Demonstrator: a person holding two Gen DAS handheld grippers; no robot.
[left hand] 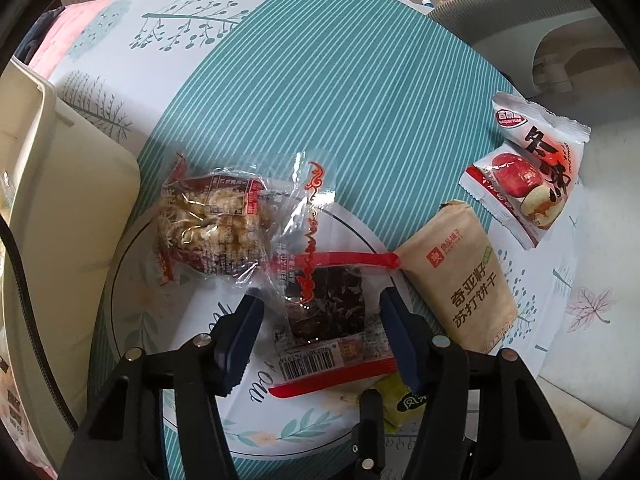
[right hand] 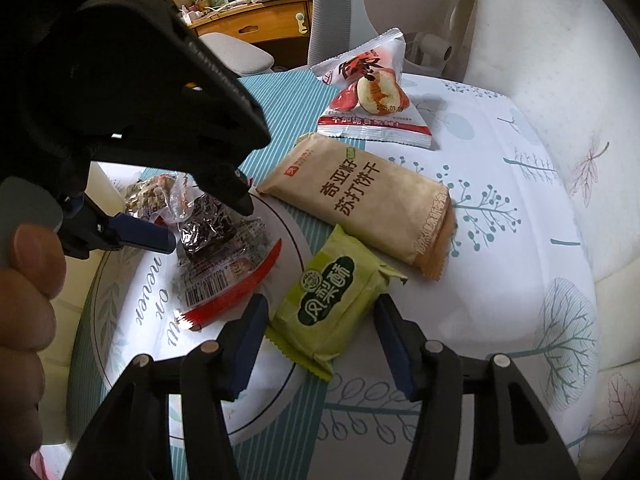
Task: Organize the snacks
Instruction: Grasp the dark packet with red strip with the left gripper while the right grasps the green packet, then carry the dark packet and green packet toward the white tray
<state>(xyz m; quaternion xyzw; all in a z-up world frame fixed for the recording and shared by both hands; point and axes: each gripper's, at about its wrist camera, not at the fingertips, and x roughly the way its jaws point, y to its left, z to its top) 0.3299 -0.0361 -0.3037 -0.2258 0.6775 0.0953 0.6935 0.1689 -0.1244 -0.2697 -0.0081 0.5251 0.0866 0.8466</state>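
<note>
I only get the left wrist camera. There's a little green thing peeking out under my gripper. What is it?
Observer: It's a whole green snack packet. One edge overlaps the plate, and the rest lies on the tablecloth.
Operator: Where's the other gripper?
Observer: The right gripper is open. It has one finger on each side of that green packet and isn't squeezing it.
Operator: What's holding my gripper up?
Observer: A left hand. Its fingers wrap the handle at the edge of the right wrist view.
</note>
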